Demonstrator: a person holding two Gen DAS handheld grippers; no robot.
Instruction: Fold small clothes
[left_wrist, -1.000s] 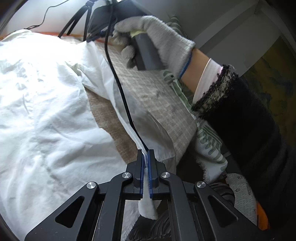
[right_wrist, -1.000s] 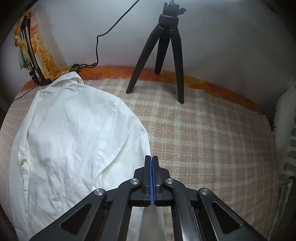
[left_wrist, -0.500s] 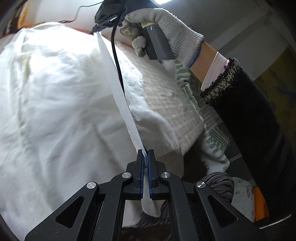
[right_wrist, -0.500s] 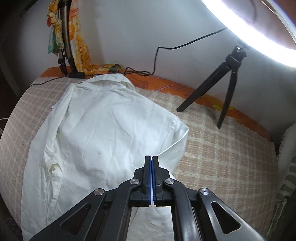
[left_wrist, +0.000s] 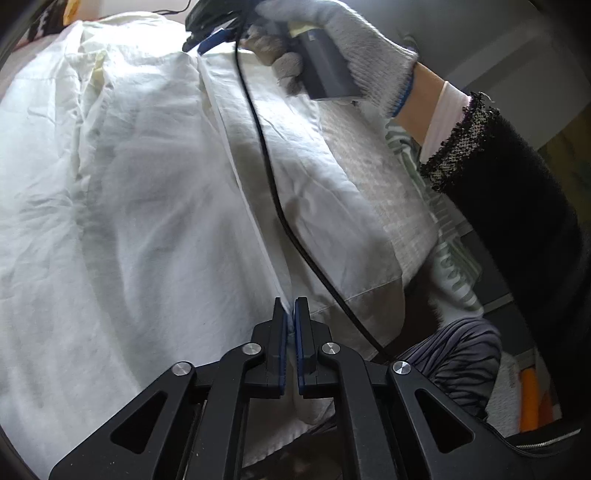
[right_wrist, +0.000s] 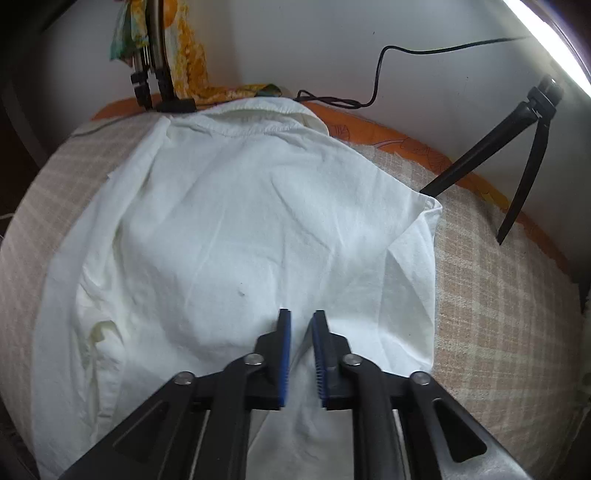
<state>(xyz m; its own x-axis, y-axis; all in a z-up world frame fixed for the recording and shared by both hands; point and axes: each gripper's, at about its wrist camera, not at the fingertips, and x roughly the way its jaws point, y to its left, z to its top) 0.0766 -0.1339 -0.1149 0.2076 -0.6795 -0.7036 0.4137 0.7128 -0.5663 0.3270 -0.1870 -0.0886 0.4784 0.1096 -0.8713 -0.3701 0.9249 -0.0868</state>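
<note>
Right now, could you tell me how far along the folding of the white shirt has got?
One side fold looks done: the white shirt lies on the checked cloth with its right edge turned over the body. In hand: the left gripper pinches the folded edge, while the right gripper has just been opening, its pads clear of the fabric beneath. Left: the other side and the lengthwise folds; the shirt is at full length.

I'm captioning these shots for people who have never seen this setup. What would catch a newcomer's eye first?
A big rumpled white shirt fills the middle of the checked cloth. The left gripper pinches its edge at bottom centre, while the right gripper, its fingers just opening, stands over the fabric. A black tripod stands at the right by the wall.
</note>
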